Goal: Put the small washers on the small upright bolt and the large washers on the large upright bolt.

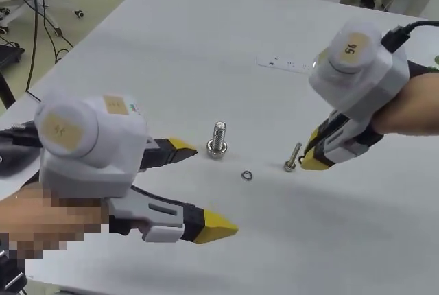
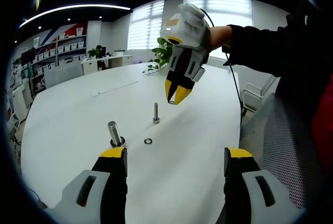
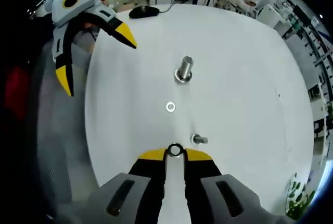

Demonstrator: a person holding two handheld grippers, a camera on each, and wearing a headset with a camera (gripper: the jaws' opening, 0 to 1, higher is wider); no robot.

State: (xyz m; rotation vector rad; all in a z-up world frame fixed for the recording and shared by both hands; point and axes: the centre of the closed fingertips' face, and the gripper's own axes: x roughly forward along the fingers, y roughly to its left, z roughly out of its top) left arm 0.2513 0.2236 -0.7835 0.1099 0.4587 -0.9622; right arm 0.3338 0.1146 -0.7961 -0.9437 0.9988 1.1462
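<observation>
The right hand-held gripper (image 3: 175,154) is shut almost fully on a thin metal washer (image 3: 175,150), pinched at the yellow tips. The small upright bolt (image 3: 199,139) is seen just beside those tips, slightly ahead and right, with its threaded steel axis vertical. This hand is judged the nearer. A loose washer (image 3: 170,107) is seen flat on the white bench (image 3: 250,78), between the small bolt and the large bolt (image 3: 183,70). The left hand-held gripper (image 1: 204,186) is held wide open and empty.
</observation>
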